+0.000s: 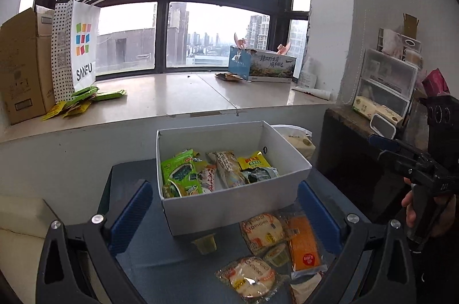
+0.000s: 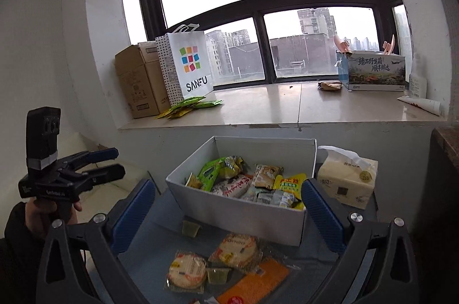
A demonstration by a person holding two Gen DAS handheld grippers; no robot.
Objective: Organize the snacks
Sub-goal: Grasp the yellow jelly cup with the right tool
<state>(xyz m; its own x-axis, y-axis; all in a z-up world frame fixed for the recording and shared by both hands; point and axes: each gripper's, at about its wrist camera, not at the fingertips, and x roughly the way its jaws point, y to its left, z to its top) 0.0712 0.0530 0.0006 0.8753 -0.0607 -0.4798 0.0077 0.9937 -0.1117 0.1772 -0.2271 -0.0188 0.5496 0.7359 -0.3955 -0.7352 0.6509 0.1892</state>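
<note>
Standing along the pale stone windowsill [image 1: 178,100] behind the work area are a brown cardboard carton [image 1: 20,63] at its left end, a white paper shopping bag printed "SANFU" [image 1: 81,46] beside it, loose green and yellow sachets [image 1: 83,100] at the bag's foot, and a printed blue carton with Chinese lettering [image 1: 264,64] toward its right end. A beige soft-pack of tissues [image 2: 347,180] sits just right of the white open-topped cardboard box [image 1: 229,206], which rests on the dark blue table top [image 1: 160,249] toward its far edge. Inside the box lie mixed snack packets [image 1: 218,172], green, yellow and pale, their print too small to read. On the table's near part, outside the box, lie two round rice-cracker packs [image 2: 212,258], an orange flat packet [image 1: 304,241] and small jelly cups [image 1: 204,243]. Left gripper [image 1: 226,213] and right gripper [image 2: 229,213] both stand wide apart, holding nothing
</note>
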